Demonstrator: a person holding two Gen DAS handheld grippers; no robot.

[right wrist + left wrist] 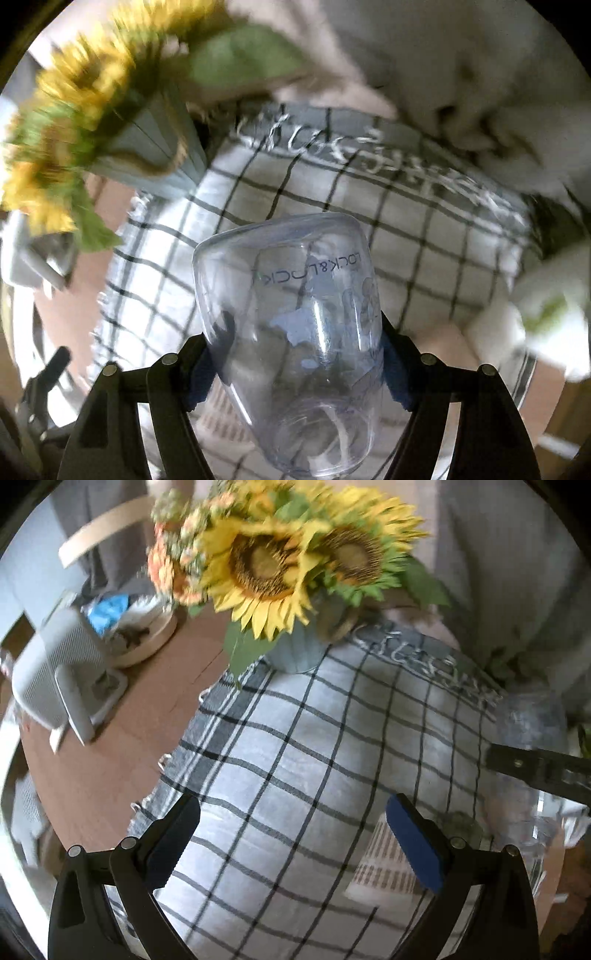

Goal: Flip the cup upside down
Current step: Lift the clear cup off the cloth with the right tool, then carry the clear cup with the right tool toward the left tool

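Cup first: the clear plastic tumbler with "LOCK&LOCK" printed on it [291, 343] is clamped in the right gripper [295, 354], blue pads pressing on either side of its body. It's up off the checked grey-and-white cloth [406, 236], and the printed lettering reads upside down in the right wrist view, so my guess is it's mid-turn or already turned over, with one end pointing away from the camera. Which end is the mouth I honestly can't tell through the clear plastic. Looks empty though, no liquid visible inside, which is probably why tipping it is safe.

The side grip makes sense to me: holding it across the body leaves both ends free, so it can go down on its rim.

Left gripper [295, 845] has its jaws wide apart with nothing in them, hovering over the same cloth, seemingly just out of the way.

Further out, a pale blue ribbed vase [295, 653] stuffed with yellow sunflowers [266, 565] sits at the cloth's far edge. On the brown wooden tabletop [110, 746] there's a round wooden-rimmed tray [147, 642] with blue and white bits in it, too blurry to identify.
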